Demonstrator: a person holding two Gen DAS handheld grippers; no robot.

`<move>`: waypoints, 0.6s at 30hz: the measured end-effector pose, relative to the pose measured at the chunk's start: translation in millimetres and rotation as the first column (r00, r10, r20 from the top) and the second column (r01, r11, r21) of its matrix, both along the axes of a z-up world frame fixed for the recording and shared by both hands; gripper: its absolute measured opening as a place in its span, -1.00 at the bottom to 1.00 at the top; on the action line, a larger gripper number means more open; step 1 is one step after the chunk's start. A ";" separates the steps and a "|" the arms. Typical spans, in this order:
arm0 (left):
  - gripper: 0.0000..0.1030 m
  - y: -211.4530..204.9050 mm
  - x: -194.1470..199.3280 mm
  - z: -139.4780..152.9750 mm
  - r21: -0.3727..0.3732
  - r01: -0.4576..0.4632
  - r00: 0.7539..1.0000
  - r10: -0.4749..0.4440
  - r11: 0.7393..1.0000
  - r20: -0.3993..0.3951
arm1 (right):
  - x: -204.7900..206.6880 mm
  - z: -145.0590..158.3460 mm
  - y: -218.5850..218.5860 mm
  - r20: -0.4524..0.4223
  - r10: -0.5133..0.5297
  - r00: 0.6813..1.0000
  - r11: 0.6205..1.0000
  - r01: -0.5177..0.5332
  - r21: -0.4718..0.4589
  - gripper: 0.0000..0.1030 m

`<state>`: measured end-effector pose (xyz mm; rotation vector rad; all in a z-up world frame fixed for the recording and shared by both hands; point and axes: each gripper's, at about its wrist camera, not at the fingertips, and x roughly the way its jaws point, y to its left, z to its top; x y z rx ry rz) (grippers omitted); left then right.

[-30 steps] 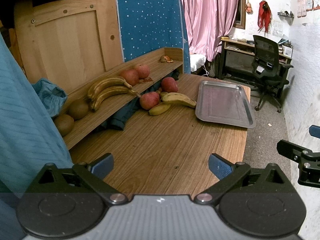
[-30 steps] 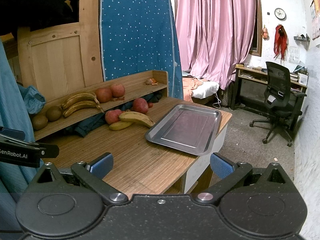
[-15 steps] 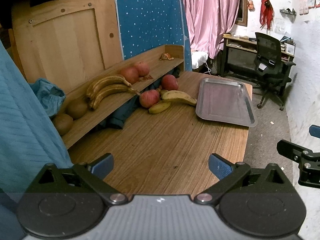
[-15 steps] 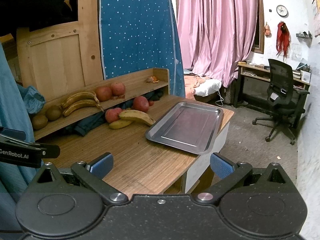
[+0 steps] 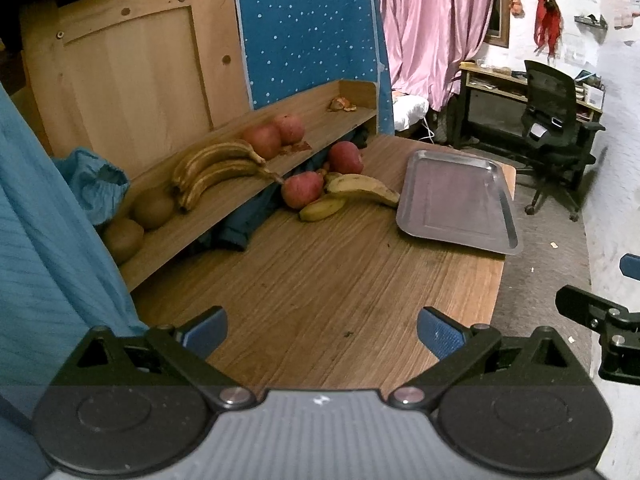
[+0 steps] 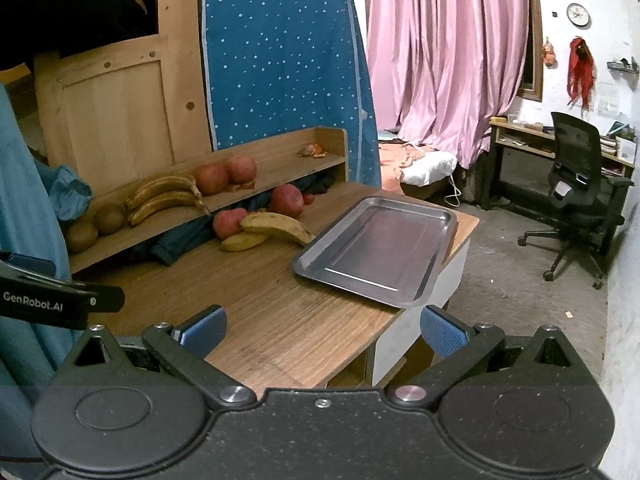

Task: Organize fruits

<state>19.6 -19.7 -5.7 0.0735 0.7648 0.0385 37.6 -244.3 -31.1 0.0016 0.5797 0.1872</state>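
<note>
We hold the left tool (image 5: 322, 326) spread wide above the near part of the wooden desk (image 5: 320, 280), gripping nothing. The right tool (image 6: 322, 328) is spread just as wide and holds nothing, hanging over the desk's near corner.

Further out on the desk lie two yellow bananas (image 5: 362, 189) with brown flecks, the smaller one tucked just under the larger. Touching them are two red, round fruits (image 5: 302, 190), one in front and one behind. That makes four loose fruits on the desk.

To their right sits one steel tray (image 5: 496, 242), rectangular and shiny, with nothing in it; the larger banana's tip comes close to its rim.

Behind, a low wooden shelf (image 5: 320, 132) runs along the wall. It carries two brown round fruits (image 5: 154, 208) at its near end, then two darkened, browning bananas (image 5: 216, 166) lying together, then two more red fruits (image 5: 262, 140) side by side. Scraps of orange peel (image 5: 342, 105) rest at its far end.
</note>
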 end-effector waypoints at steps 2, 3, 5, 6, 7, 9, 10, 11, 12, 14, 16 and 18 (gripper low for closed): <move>0.99 -3.1 2.4 -0.8 0.001 -0.012 1.000 0.012 1.000 -0.005 | 4.7 -0.2 -2.9 -0.004 0.013 1.000 1.000 -0.013 0.001 0.99; 0.99 -4.7 3.7 -1.1 0.001 -0.019 1.000 0.019 1.000 -0.008 | 7.5 -0.7 -4.7 -0.006 0.021 1.000 1.000 -0.021 0.001 0.99; 0.99 -8.1 6.6 -1.6 0.002 -0.034 0.999 0.034 0.999 -0.014 | 14.0 -1.8 -8.8 -0.012 0.039 0.999 0.999 -0.039 0.004 0.99; 0.99 -10.6 6.8 -2.0 0.003 -0.043 0.999 0.043 0.999 -0.016 | 17.2 -2.8 -11.1 -0.014 0.049 0.999 0.999 -0.049 0.006 0.99; 0.99 -12.8 8.6 -1.8 0.004 -0.051 0.998 0.052 0.999 -0.019 | 20.5 -3.4 -13.2 -0.017 0.060 0.998 0.998 -0.060 0.007 0.99; 0.99 -17.0 12.6 -2.7 0.004 -0.070 0.997 0.070 0.998 -0.024 | 27.4 -5.2 -18.0 -0.022 0.085 0.996 0.996 -0.084 0.010 0.99; 0.99 -19.6 14.8 -3.2 0.004 -0.080 0.996 0.081 0.997 -0.027 | 32.4 -5.4 -20.5 -0.025 0.099 0.995 0.995 -0.099 0.011 0.99; 0.99 -21.9 17.0 -3.4 0.004 -0.091 0.995 0.091 0.996 -0.029 | 36.7 -6.0 -23.3 -0.028 0.114 0.993 0.993 -0.114 0.012 0.99; 0.99 -24.6 19.4 -3.7 0.003 -0.102 0.994 0.102 0.995 -0.031 | 40.7 -6.9 -26.6 -0.030 0.129 0.991 0.992 -0.129 0.013 0.99; 0.99 -29.8 25.4 -4.6 -0.002 -0.125 0.991 0.125 0.992 -0.038 | 48.4 -7.8 -33.5 -0.033 0.157 0.987 0.988 -0.156 0.014 0.99; 0.99 -35.6 31.3 -5.1 -0.007 -0.153 0.987 0.153 0.988 -0.046 | 56.0 -8.1 -41.5 -0.035 0.182 0.983 0.983 -0.181 0.015 0.99; 0.99 -40.6 36.1 -6.0 -0.011 -0.186 0.981 0.185 0.983 -0.054 | 64.6 -8.4 -49.8 -0.043 0.207 0.977 0.978 -0.206 0.019 0.99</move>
